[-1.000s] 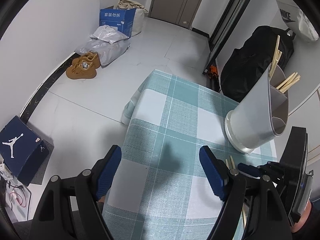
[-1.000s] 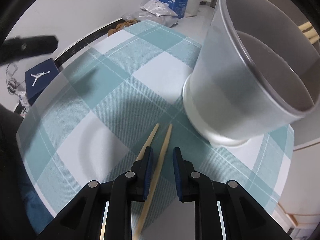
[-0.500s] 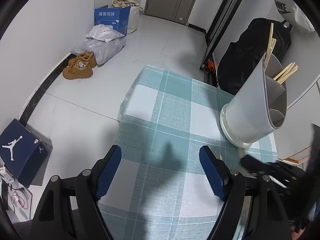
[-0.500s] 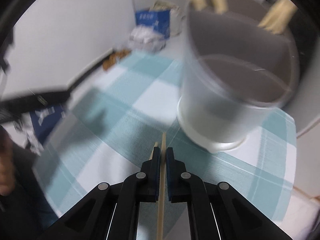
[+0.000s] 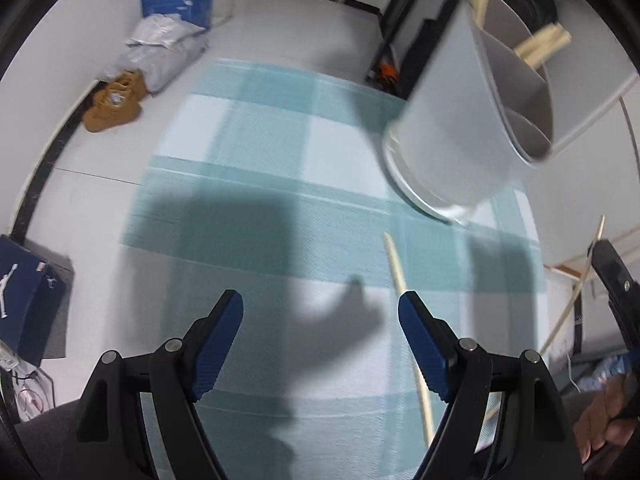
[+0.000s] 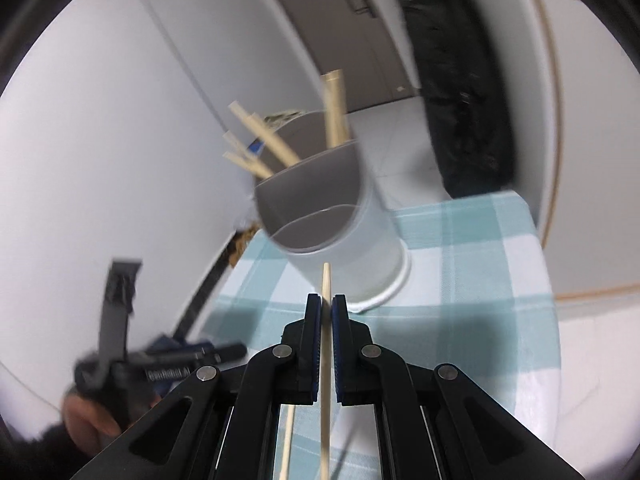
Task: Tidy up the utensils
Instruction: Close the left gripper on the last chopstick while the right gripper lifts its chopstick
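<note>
Right gripper [image 6: 326,306] clamps chopstick [image 6: 325,360], seemingly clear of holder [image 6: 340,236] rim.

The tablecloth [image 5: 280,152] is checked in teal, pale aqua and white, crossed by thin white lines. The utensil holder [image 6: 348,232] is shown in pale grey, with a white base rim. Pale tan wood is seen on the chopstick [image 6: 326,360] and on the chopsticks [image 6: 256,148] in the holder. The left gripper [image 5: 320,332] and right gripper [image 6: 327,312] are black with blue pads. On the floor, tan shoes [image 5: 114,102] and a blue box [image 5: 176,0] with white lettering are seen.
</note>
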`<state>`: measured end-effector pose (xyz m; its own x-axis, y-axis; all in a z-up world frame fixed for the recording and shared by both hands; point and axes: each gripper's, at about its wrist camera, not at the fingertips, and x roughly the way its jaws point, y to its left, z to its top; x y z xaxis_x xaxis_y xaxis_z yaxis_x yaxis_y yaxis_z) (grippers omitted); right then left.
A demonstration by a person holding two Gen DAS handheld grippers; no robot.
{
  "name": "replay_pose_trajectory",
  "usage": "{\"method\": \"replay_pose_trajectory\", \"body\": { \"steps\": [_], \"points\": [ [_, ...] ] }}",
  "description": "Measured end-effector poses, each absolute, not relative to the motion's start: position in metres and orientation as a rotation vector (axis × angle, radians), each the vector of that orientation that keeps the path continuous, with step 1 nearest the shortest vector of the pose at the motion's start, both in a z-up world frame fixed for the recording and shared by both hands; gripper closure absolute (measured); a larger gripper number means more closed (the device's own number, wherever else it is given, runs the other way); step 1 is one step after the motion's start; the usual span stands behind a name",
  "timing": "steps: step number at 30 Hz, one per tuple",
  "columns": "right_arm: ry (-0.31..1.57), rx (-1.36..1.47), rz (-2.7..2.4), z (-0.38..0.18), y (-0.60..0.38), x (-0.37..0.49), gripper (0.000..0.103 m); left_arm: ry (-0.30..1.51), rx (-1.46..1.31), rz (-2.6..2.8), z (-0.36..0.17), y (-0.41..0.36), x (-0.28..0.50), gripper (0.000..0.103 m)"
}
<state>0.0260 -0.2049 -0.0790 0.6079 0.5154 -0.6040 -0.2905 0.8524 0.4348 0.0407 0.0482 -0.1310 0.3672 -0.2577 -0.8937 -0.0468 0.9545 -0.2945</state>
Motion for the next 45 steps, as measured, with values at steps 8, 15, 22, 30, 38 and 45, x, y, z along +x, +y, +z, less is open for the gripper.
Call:
{"method": "replay_pose_trajectory", "body": {
  "steps": [8,15,22,30,38,45],
  "points": [
    [0.771,0.514,0.465,-0.071,-0.249,0.033,0.099,1.222,-0.201,-0.161,-0.128,0.015,0.05,0.027],
    [0.731,0.522,0.474,-0.062,-0.26,0.029,0.099,1.279,-0.118,-0.127,-0.142,-0.005,0.061,0.034],
    [0.708,0.486,0.447,-0.058,-0.262,0.027,0.099,1.306,-0.018,-0.05,-0.148,-0.017,0.068,0.05],
    [0.697,0.514,0.404,-0.056,-0.277,0.03,0.099,1.343,0.013,-0.028,-0.146,-0.037,0.075,0.099],
    [0.715,0.57,0.369,-0.061,-0.295,0.03,0.099,1.305,-0.03,-0.022,-0.145,-0.036,0.07,0.101],
    [0.698,0.566,0.354,-0.06,-0.3,0.025,0.099,1.187,-0.086,-0.062,-0.12,-0.022,0.056,0.101]
  ]
}}
